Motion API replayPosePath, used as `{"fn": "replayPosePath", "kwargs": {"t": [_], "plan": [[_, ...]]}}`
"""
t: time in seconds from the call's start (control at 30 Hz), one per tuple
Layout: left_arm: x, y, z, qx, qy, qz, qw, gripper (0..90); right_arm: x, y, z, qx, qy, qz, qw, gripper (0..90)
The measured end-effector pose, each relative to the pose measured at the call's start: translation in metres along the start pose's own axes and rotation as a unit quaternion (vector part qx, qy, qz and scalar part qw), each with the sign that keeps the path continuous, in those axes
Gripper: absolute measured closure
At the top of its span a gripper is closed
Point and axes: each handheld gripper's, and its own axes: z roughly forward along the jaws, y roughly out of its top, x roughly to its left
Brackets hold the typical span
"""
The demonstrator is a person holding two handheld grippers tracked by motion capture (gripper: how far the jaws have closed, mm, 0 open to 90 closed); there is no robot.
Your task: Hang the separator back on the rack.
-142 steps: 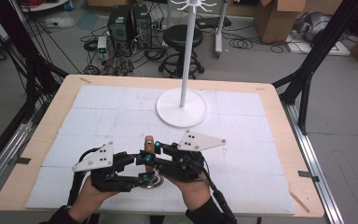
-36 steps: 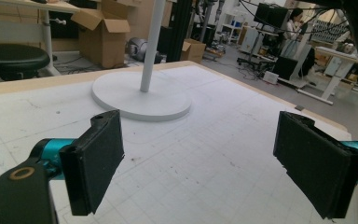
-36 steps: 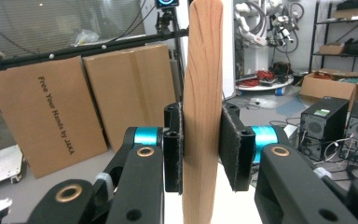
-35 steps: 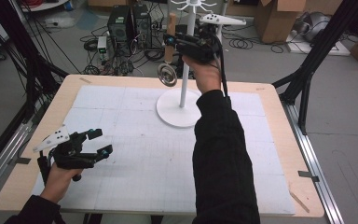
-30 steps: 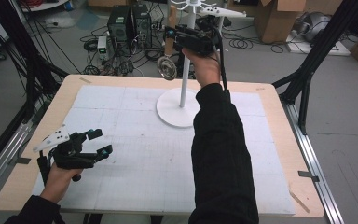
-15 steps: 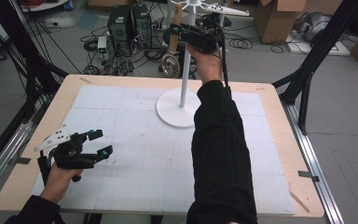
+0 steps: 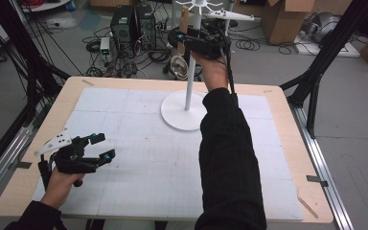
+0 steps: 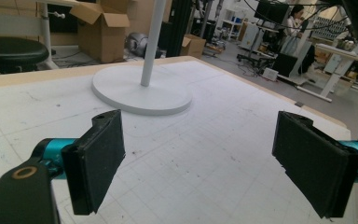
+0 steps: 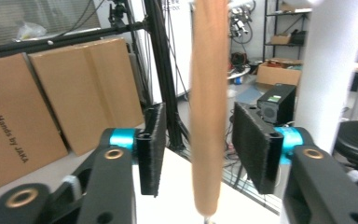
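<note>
- So the job here looks like hanging a wooden-handled metal strainer [image 7: 180, 61] on the white pole stand with hook arms on top [image 7: 188, 72], which sits at the far middle of the white gridded table mat [image 7: 139, 158].
- The strainer hangs up by the hooks: tan handle upright, round metal bowl dangling below, just left of the pole.
- The right gripper [image 9: 198, 154] is up there with the handle between its pads. The jaws have just been opening, and there's a gap on both sides of the wood, so no squeeze on it.
- Can't tell whether the handle's top is really caught on a hook, it's too small in the high view.
- My tip: back the right gripper straight off the handle without brushing it, or the strainer will swing off.
- The left gripper [image 7: 92, 152] rests low at the near left, jaws wide apart, empty.
</note>
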Motion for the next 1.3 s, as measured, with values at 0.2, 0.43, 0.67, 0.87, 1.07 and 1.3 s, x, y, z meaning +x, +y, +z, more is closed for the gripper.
{"fn": "replayPosePath", "kwargs": {"t": [0.2,0.43,0.67,0.87,1.07,1.3], "plan": [[-0.001,0.0,0.0,-0.001,0.0,-0.001,1.0,17.2,0.0,-0.025,-0.024,0.005,-0.016,-0.001,0.9999,44.3],[0.0,0.0,-0.001,-0.001,0.002,0.0,1.0,17.2,-0.006,-0.065,-0.059,-0.001,-0.027,0.004,0.9996,39.5],[0.0,0.001,-0.002,-0.012,0.006,-0.002,0.9999,19.2,-0.012,-0.114,-0.098,0.006,-0.041,0.006,0.9991,31.3],[0.0,0.001,-0.003,-0.015,0.006,-0.005,0.9999,18.5,-0.006,-0.158,-0.141,0.026,-0.063,-0.005,0.9977,20.0],[-0.003,0.002,-0.005,-0.038,0.014,0.001,0.9992,15.8,0.012,-0.203,-0.183,0.044,-0.084,-0.028,0.9951,16.0],[-0.005,0.001,-0.004,-0.041,0.016,0.005,0.999,14.5,0.027,-0.238,-0.224,0.052,-0.097,-0.029,0.9935,15.9]]}}
